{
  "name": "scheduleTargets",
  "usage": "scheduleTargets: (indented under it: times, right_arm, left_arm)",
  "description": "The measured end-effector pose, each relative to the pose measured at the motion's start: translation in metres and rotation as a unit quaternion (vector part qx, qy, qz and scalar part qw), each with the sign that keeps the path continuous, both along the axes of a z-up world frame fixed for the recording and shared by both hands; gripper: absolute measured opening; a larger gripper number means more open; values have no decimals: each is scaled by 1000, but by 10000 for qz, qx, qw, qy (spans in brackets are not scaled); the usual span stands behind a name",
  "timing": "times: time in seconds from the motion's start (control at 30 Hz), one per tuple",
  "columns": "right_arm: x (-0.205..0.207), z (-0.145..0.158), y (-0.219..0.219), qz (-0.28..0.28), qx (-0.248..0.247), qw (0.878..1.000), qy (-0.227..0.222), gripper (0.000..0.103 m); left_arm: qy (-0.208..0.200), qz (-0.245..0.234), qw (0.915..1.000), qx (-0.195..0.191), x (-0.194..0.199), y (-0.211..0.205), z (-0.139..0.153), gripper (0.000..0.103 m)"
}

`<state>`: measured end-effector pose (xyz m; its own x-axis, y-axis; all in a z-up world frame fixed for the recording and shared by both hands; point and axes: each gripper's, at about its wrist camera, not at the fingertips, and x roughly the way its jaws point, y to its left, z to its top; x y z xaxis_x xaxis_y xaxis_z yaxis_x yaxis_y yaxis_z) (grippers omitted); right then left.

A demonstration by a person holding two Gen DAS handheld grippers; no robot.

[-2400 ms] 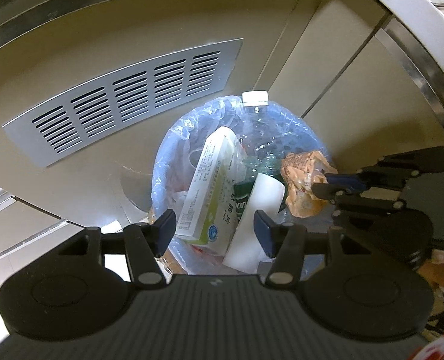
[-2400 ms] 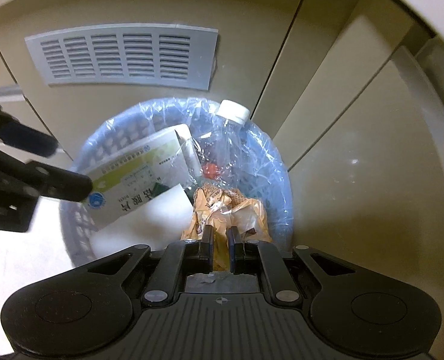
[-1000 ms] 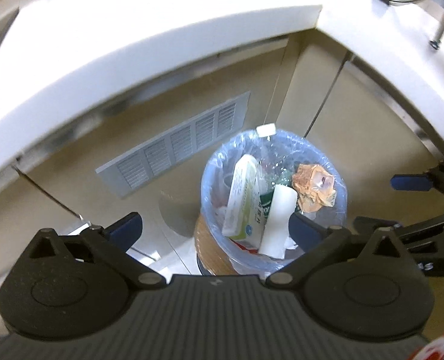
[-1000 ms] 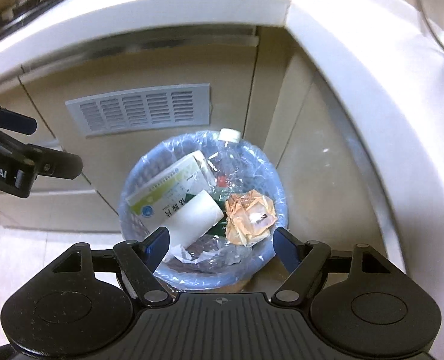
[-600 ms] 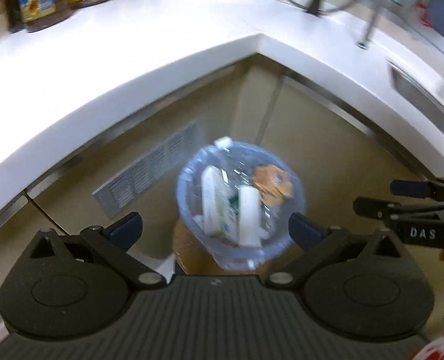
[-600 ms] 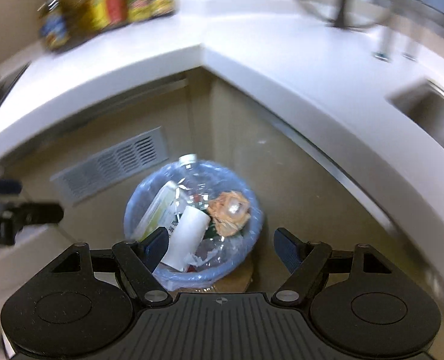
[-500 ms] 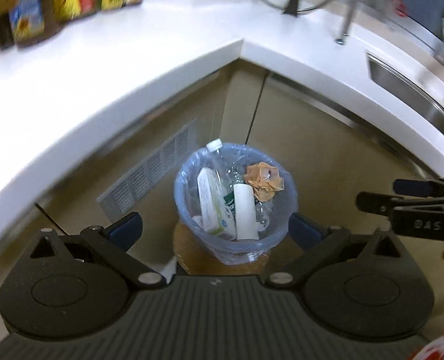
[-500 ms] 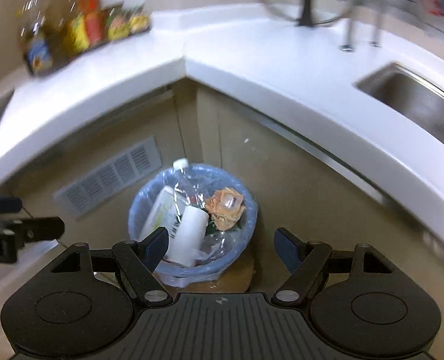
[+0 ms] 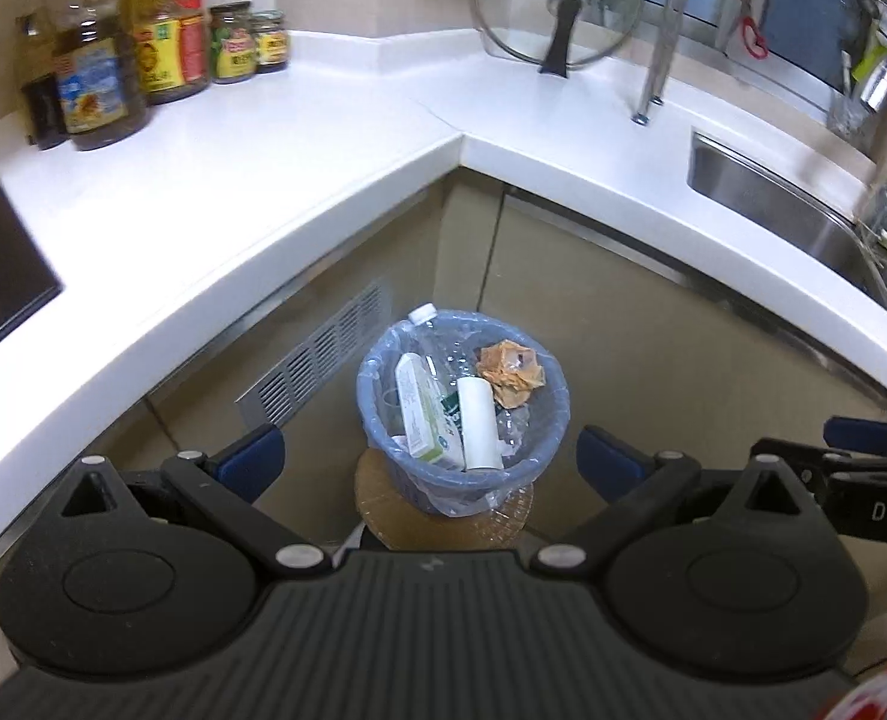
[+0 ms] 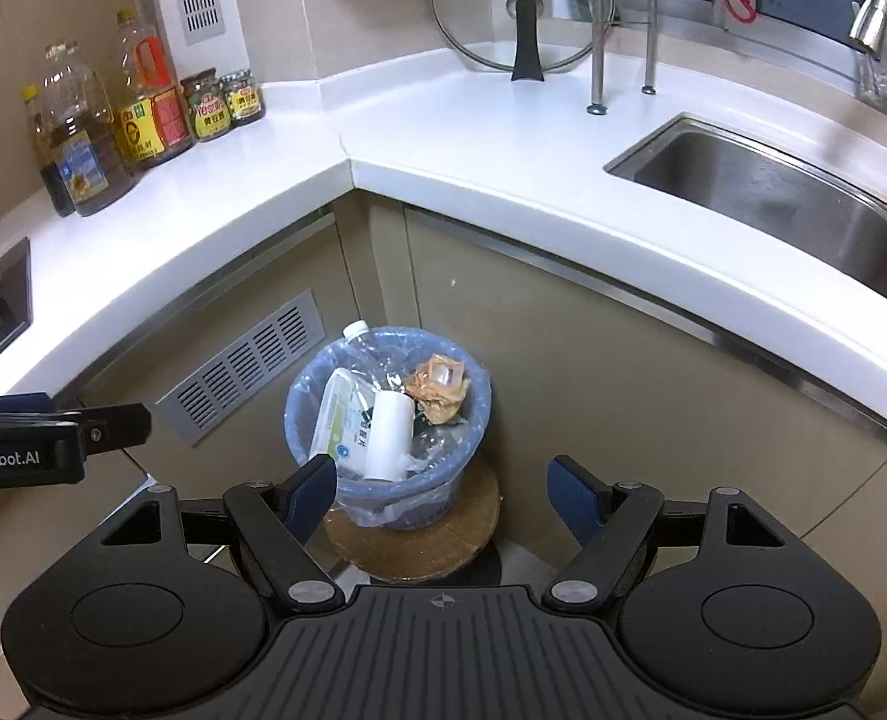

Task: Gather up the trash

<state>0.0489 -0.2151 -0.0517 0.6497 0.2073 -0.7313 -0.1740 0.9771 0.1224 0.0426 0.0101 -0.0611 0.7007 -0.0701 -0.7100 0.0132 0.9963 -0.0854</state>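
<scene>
A blue trash basket (image 9: 539,462) (image 10: 473,420) lined with a clear bag stands on a round wooden stool in the cabinet corner. Inside lie a green-and-white box (image 9: 420,411) (image 10: 338,426), a white cylinder (image 9: 478,423) (image 10: 388,435), a clear plastic bottle (image 9: 431,324) (image 10: 365,339) and a crumpled orange wrapper (image 9: 510,373) (image 10: 437,396). My left gripper (image 9: 430,456) is open and empty, well above the basket. My right gripper (image 10: 443,489) is likewise open and empty, high over it. Each gripper shows from the side in the other's view.
A white L-shaped counter (image 10: 503,162) wraps the corner. On it are several oil and sauce bottles (image 10: 137,120) at the left, a glass pot lid (image 10: 524,18) at the back and a steel sink (image 10: 773,198) at the right. A vent grille (image 10: 245,366) sits in the cabinet.
The right gripper let go of the orange wrapper, which now lies in the basket. Both grippers opened wider and rose away from the basket, so the counter came into view.
</scene>
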Motion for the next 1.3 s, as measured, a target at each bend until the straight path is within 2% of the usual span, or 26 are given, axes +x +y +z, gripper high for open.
scheduleTargets:
  times: [0.17, 0.5, 0.77, 1.3]
  right_arm:
    - [-5, 13, -15, -27, 90, 9999, -105, 77]
    - [-15, 26, -26, 376, 242, 9985, -303, 78]
    - [-29, 41, -20, 56, 237, 9986, -480, 79]
    - [-36, 65, 5, -50, 196, 9971, -732, 79]
  left_arm:
    - [-25, 255, 9996, 69, -11, -10, 15, 103]
    - [-100, 579, 9983, 32, -34, -23, 37, 103]
    - [-232, 331, 9991, 100, -37, -20, 51, 103]
    - [-566, 113, 9982, 172, -29, -9, 74, 103]
